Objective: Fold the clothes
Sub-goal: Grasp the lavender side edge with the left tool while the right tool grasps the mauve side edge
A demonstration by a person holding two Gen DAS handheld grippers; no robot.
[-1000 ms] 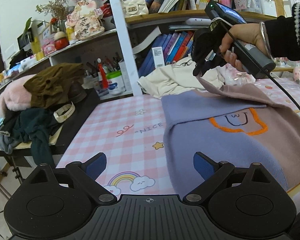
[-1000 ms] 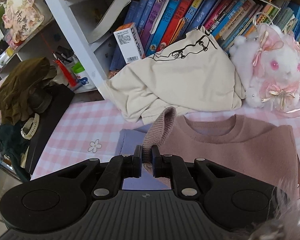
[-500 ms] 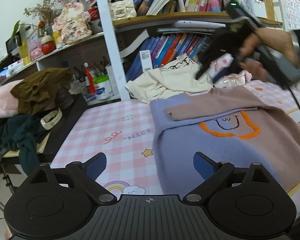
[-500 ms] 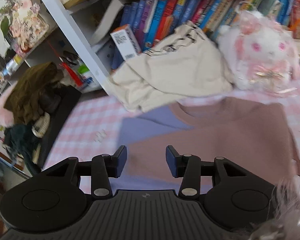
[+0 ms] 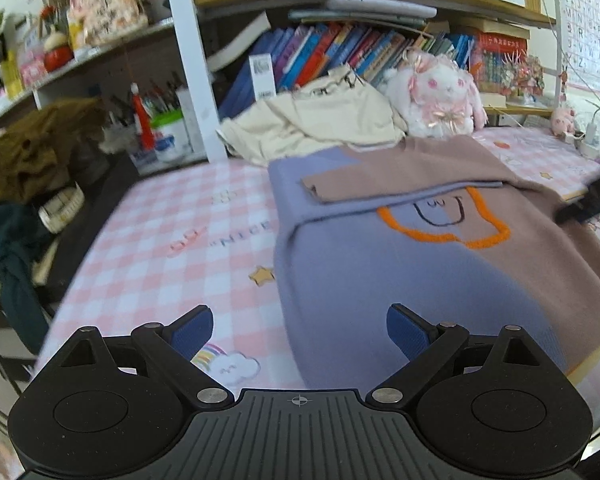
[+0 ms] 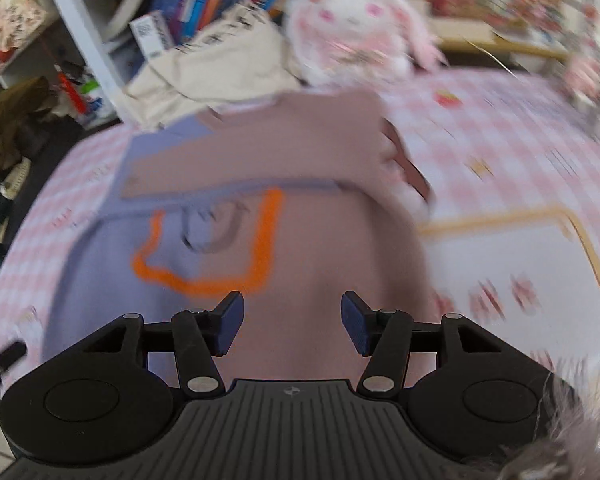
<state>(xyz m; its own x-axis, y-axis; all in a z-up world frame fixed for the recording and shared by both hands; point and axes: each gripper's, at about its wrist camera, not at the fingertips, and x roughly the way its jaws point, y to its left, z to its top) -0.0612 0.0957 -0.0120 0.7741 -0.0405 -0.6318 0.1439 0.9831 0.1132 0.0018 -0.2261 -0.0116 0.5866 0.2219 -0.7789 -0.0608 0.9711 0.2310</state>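
Note:
A lilac and dusty-pink sweater (image 5: 400,264) with an orange outline drawing lies flat on the pink checked table cover (image 5: 172,240). Its pink sleeve (image 5: 380,186) lies folded across the chest. My left gripper (image 5: 300,330) is open above the sweater's near left hem, with nothing between its blue pads. In the right wrist view, blurred by motion, the same sweater (image 6: 300,240) lies below my right gripper (image 6: 292,322), which is open over its pink lower half. A dark blurred shape at the left view's right edge is the right gripper's body (image 5: 596,198).
A cream garment (image 5: 320,124) and a white-pink plush rabbit (image 5: 436,96) sit behind the sweater against a bookshelf (image 5: 340,52). A heap of brown and dark green clothes (image 5: 24,160) lies at the left on a black surface. Pens and a tub (image 5: 168,140) stand by the white post.
My right gripper let go of the pink sleeve, which now lies across the chest, then drew back toward the near right and opened wider. The left gripper stayed open and shifted slightly right.

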